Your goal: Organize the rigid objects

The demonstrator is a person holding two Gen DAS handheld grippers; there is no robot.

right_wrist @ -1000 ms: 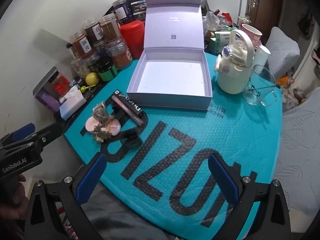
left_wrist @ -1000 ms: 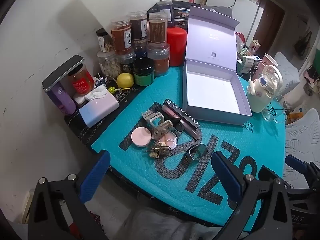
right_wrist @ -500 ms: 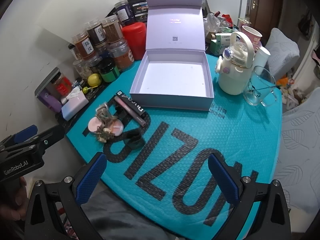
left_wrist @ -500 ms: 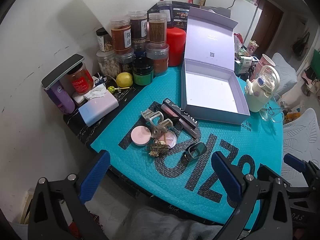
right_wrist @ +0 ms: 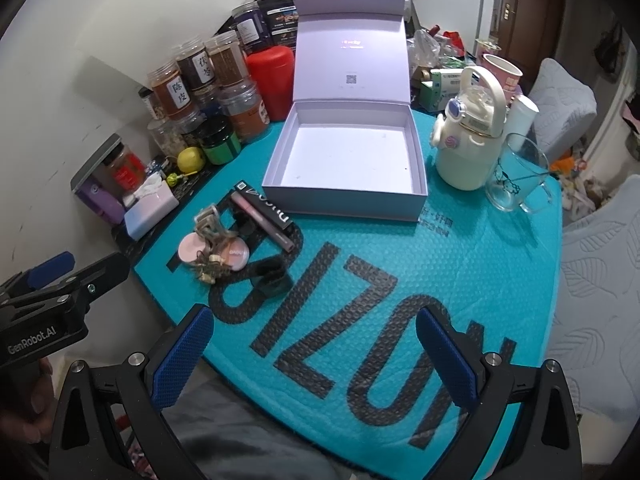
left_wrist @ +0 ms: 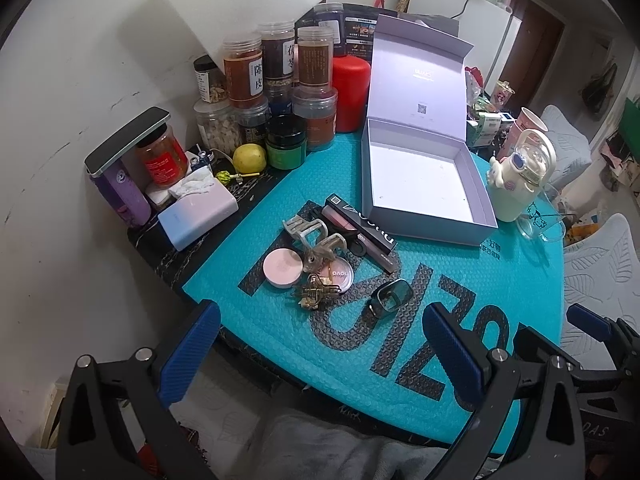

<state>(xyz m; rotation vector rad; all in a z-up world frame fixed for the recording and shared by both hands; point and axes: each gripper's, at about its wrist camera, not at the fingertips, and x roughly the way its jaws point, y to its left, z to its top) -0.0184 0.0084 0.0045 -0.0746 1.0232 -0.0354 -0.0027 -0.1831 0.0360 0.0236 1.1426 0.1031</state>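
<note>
An open, empty lilac box [left_wrist: 420, 184] [right_wrist: 348, 160] sits on the teal mat [left_wrist: 460, 280]. In front of it on the left lies a small pile: a pink round compact [left_wrist: 283, 267] [right_wrist: 193, 249], a second compact [left_wrist: 339, 274], a hair claw [left_wrist: 306, 229], keys [left_wrist: 316, 293], a black carton [left_wrist: 360, 222] [right_wrist: 266, 208], a pink tube [left_wrist: 340, 218] and a black watch [left_wrist: 391, 296] [right_wrist: 269, 278]. My left gripper [left_wrist: 320, 352] is open and empty, near the table's front edge. My right gripper [right_wrist: 316, 356] is open and empty, to the right of the left one.
Several spice jars [left_wrist: 276, 80] and a red canister [left_wrist: 351, 92] stand at the back left. A power bank [left_wrist: 196, 216], a lemon [left_wrist: 249, 159] and a purple bottle [left_wrist: 120, 192] are on the left. A cream kettle bottle [right_wrist: 472, 140] and a glass mug [right_wrist: 516, 176] stand on the right.
Both grippers have drawn back and a little higher from the table; the objects look smaller. Nothing on the table has moved.
</note>
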